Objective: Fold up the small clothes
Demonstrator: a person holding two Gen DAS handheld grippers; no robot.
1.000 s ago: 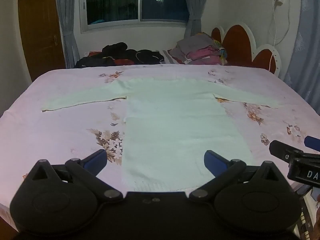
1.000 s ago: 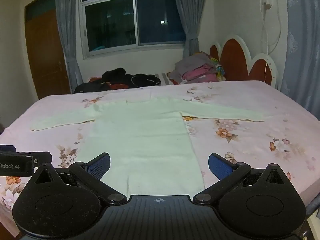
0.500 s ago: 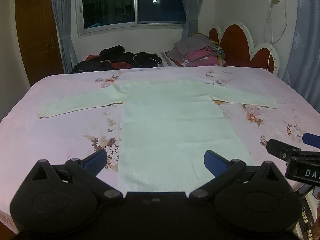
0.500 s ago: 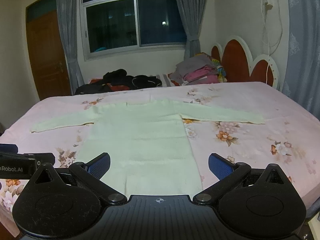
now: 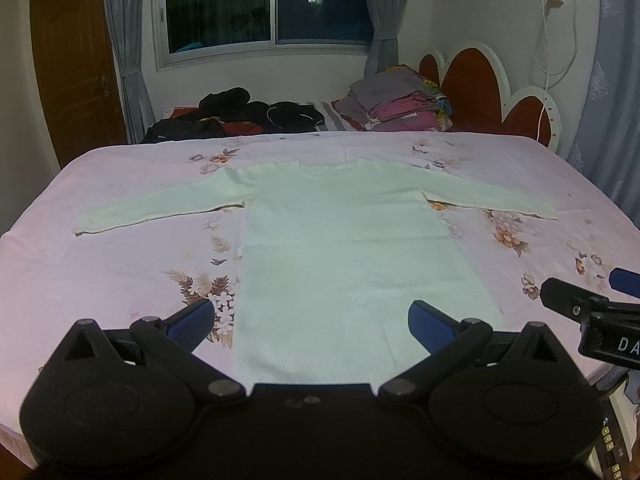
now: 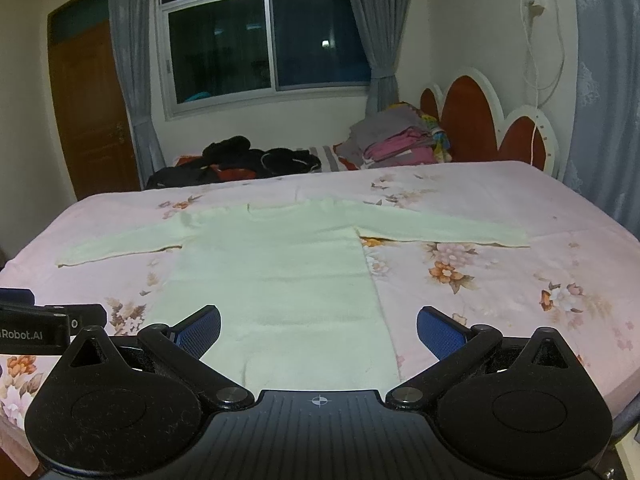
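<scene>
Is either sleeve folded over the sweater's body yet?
No, the sweater lies flat on the bed, both sleeves spread straight out to the sides.

sweater (image 5: 344, 248) hem hidden by left tongs (image 5: 310, 320), right tongs (image 5: 592, 312) cut off

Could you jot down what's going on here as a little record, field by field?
Garment: pale long-sleeved sweater, spread flat, both sleeves out
Surface: bed with pink floral sheet
Left gripper: open, holding nothing
Right gripper: open, holding nothing
Folding: not yet begun
Background: folded clothes pile, dark clothes heap
</scene>
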